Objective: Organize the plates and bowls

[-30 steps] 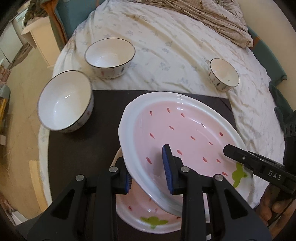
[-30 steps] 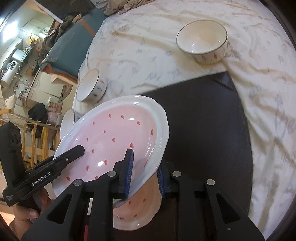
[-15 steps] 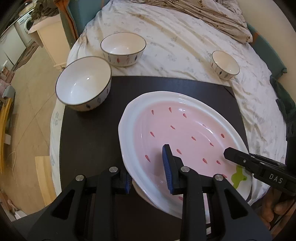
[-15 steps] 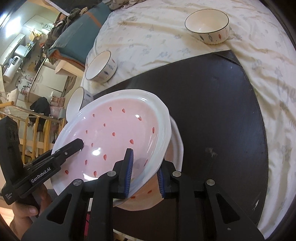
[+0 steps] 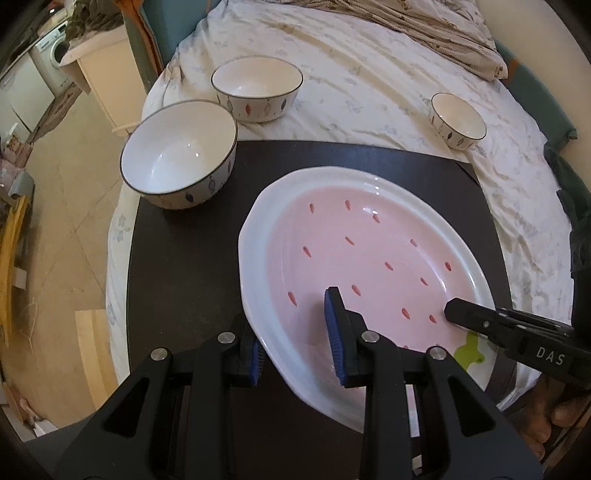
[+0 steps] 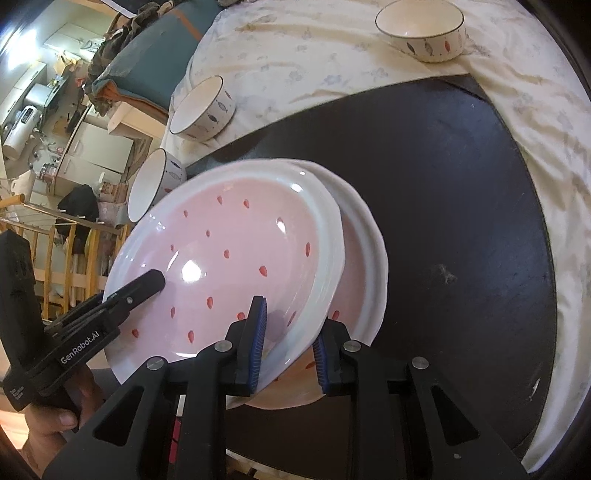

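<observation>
A pink oval strawberry plate with a white rim is held at both ends. My left gripper is shut on its near rim. My right gripper is shut on the opposite rim and shows in the left wrist view. The plate sits slightly tilted just above a second matching plate on the dark board. A large white bowl stands on the board's far left corner. A medium bowl and a small bowl sit on the bedsheet.
The dark board lies on a bed with a white floral sheet. A crumpled blanket lies at the back. A cream cabinet and the floor are to the left, beyond the bed edge.
The held plate has come down over the lower plate, now almost covering it. Both grippers moved with it; the bowls look nearer in the left wrist view.
</observation>
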Demonstrator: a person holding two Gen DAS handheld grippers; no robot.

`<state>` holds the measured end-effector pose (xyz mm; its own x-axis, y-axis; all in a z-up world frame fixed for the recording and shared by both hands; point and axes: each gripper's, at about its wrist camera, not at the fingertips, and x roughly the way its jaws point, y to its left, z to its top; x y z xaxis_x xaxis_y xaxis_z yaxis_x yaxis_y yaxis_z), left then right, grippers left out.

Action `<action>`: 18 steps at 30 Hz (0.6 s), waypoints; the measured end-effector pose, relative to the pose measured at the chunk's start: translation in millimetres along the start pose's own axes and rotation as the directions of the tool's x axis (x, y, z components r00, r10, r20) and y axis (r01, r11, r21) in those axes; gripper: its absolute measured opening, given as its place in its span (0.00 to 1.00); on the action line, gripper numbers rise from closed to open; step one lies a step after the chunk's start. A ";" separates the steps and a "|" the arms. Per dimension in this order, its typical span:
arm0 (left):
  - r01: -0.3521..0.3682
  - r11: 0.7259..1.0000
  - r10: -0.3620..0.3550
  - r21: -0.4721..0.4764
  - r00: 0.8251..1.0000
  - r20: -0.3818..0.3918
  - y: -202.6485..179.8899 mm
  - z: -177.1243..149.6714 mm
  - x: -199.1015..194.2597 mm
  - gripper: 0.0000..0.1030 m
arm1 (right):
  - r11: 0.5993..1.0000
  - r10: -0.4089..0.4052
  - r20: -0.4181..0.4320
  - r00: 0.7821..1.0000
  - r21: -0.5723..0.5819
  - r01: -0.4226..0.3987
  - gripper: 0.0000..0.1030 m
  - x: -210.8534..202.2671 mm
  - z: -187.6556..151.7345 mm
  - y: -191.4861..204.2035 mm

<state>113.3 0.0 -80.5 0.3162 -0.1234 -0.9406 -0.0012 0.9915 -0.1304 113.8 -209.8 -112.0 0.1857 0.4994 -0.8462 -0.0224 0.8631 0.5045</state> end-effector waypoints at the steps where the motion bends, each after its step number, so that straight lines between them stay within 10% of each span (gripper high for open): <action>1: 0.005 1.000 -0.005 -0.007 1.000 -0.008 1.2 -0.8 1.1 0.25 | 1.000 0.001 -0.004 1.000 0.006 -0.001 0.25 1.5 0.1 -0.8; 18: -0.026 0.999 0.031 0.035 0.989 -0.144 -0.1 -11.4 22.2 0.29 | 0.999 -0.011 -0.083 0.996 0.046 0.015 0.25 22.2 -4.9 -14.3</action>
<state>109.5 -3.3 -104.9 0.1763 -0.0974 -0.9795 0.0234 0.9952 -0.0947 113.4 -210.7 -138.8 0.1037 0.4940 -0.8633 0.0255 0.8663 0.4988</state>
